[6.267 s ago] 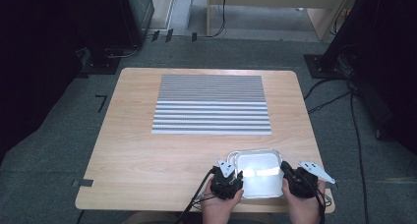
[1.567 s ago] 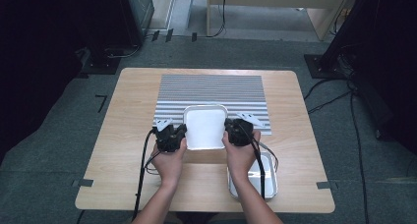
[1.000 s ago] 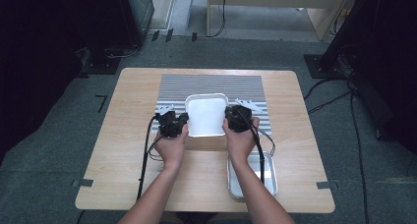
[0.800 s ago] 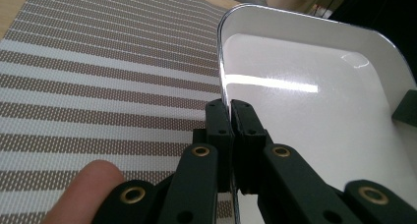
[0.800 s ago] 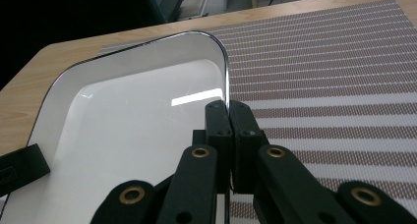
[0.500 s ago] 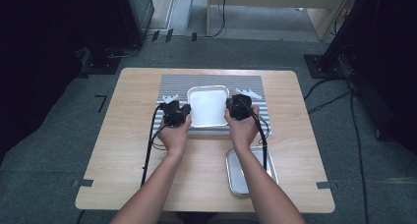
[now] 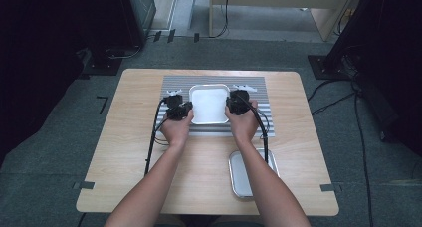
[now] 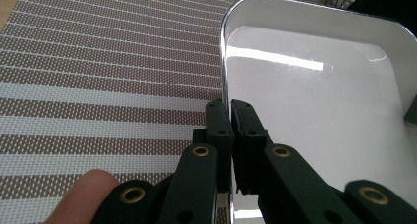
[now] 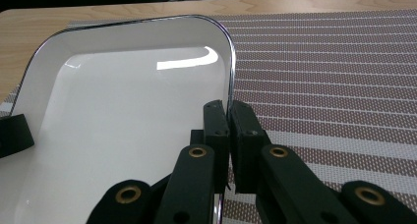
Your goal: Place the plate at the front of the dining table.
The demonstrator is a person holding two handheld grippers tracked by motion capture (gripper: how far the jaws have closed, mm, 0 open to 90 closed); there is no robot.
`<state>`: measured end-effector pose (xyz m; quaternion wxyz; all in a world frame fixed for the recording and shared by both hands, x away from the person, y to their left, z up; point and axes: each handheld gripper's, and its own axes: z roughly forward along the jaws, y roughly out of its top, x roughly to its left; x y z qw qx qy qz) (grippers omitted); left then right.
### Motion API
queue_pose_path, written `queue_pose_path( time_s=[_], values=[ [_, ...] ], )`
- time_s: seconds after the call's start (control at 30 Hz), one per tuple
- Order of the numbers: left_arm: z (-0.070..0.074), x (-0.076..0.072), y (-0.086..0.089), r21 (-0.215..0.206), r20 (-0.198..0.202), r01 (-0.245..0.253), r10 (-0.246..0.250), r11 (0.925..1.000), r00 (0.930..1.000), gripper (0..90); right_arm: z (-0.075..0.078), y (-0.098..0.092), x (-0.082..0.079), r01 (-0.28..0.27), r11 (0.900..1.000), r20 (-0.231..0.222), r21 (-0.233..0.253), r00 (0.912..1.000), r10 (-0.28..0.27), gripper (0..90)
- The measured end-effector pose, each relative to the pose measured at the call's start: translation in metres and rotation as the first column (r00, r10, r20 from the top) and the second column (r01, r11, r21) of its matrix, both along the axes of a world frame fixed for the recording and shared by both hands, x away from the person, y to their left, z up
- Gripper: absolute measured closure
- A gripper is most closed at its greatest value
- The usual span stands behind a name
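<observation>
- White tray [image 7: 209,103] sits over the striped mat [image 7: 171,85] in the middle of the counter [image 7: 124,152]. I can't tell whether it's resting on the mat or held just above it.
- Left hand-held gripper [image 7: 185,107] has its jaws pinched tight onto the tray's left rim. In the left gripper view [image 8: 230,117] the thin wall runs right between the two black jaws, one jaw outside over the mat [image 8: 98,86] and one inside the tray [image 8: 314,101].
- Right hand-held gripper [image 7: 230,105] does the same on the opposite rim. The right gripper view [image 9: 229,117] shows the jaws closed on the edge, with the glossy tray inside [image 9: 128,116] on one side and the mat [image 9: 324,62] on the other.
- A bit of the left gripper's jaw pokes in at the tray's far edge in the right gripper view.
- A fingertip [image 8: 83,194] shows at the bottom of the left gripper view.
- A metal lid-looking tray [image 7: 239,174] lies flat on the bare wood near the front edge, under the person's right forearm and well apart from the white one.
</observation>
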<state>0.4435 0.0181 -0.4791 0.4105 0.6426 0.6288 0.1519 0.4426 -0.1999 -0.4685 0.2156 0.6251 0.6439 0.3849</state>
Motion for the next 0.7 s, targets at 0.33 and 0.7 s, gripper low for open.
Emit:
queue_pose_path(
  time_s=[0.33,0.7],
  values=[
    [-0.005,0.017,-0.001,0.008,-0.032,0.009,-0.009,0.9999,0.9995,88.1,-0.006,-0.001,0.016,-0.021,0.999,-0.024,-0.030,0.9995,0.020,86.9],
    [-0.013,0.034,0.001,0.043,-0.043,0.017,-0.015,0.9989,0.9990,88.0,-0.017,0.003,0.032,-0.033,0.999,-0.051,-0.031,0.9982,0.031,86.3]
  ],
)
